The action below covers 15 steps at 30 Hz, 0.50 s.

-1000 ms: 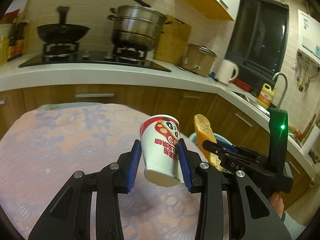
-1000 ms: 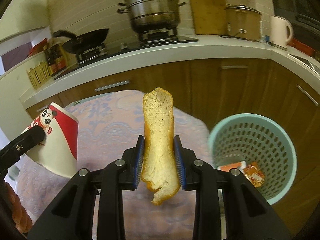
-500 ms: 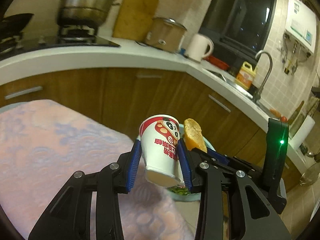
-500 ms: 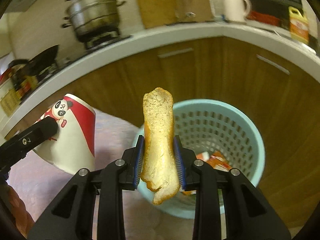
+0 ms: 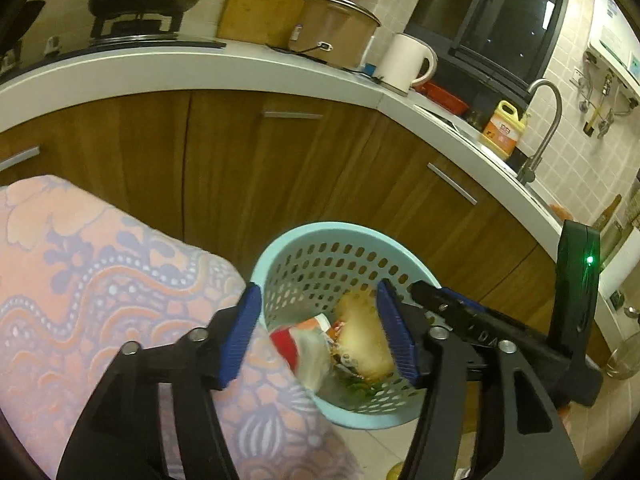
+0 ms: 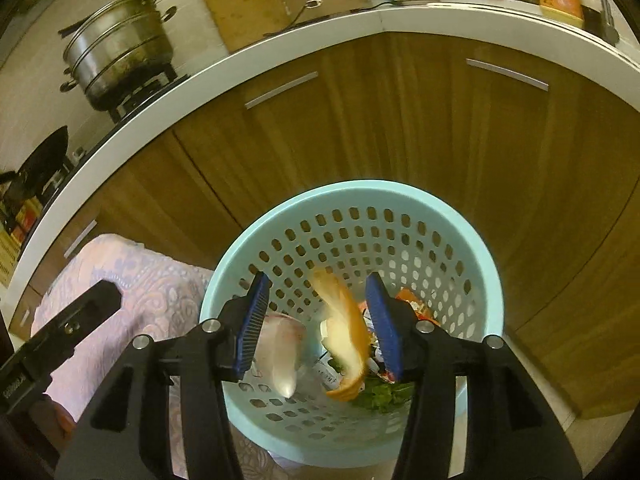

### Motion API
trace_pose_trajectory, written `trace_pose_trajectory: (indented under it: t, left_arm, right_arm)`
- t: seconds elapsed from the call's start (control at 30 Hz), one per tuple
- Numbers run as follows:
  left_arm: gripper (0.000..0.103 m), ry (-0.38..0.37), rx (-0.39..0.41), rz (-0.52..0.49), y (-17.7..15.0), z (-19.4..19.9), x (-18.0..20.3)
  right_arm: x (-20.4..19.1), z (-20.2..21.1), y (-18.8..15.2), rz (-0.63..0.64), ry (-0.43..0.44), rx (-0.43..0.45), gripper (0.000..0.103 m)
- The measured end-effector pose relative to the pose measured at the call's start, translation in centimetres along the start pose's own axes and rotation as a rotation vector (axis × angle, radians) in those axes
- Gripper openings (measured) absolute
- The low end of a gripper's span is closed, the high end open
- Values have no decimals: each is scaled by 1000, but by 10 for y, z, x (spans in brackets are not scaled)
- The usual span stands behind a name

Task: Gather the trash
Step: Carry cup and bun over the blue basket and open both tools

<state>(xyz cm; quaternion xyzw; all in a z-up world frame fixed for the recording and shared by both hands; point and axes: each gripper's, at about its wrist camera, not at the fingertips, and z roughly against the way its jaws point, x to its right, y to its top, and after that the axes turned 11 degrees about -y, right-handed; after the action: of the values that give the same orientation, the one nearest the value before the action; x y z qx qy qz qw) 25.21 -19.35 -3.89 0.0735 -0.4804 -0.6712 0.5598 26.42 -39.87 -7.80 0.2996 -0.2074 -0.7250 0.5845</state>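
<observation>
A light blue perforated waste basket [image 5: 316, 240] [image 6: 360, 200] stands on the floor beside the table. My left gripper [image 5: 320, 332] is open and empty above its rim. My right gripper [image 6: 316, 320] is open and empty over the basket. The red and white paper cup [image 5: 300, 350] [image 6: 280, 356] and the piece of bread [image 5: 364, 336] [image 6: 344, 336] are inside the basket, blurred with motion, on top of snack wrappers and green scraps. The right gripper's body [image 5: 500, 340] shows to the right in the left wrist view.
A table with a pink and purple patterned cloth [image 5: 100, 280] [image 6: 132, 280] sits left of the basket. Brown cabinets [image 5: 280, 160] under a white counter [image 5: 200, 68] curve behind, with a steel pot [image 6: 120, 56], kettle [image 5: 404, 64] and faucet [image 5: 540, 128].
Both grippers moved right from over the table to above the basket and opened. The cup and the bread left the jaws and dropped into the basket.
</observation>
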Motion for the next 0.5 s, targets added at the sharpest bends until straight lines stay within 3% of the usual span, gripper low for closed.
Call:
trace_pose_trajectory:
  t: [0.2, 0.43, 0.5]
  left_arm:
    - [60, 7, 25, -18, -3, 28, -2]
    - [69, 13, 35, -69, -23, 81, 1]
    - [74, 48, 39, -112, -35, 97, 2]
  right_arm:
    - [0, 21, -4, -13, 8, 25, 47]
    - [-29, 69, -28, 51, 20, 81, 49]
    - [-44, 83, -40, 93, 22, 94, 51]
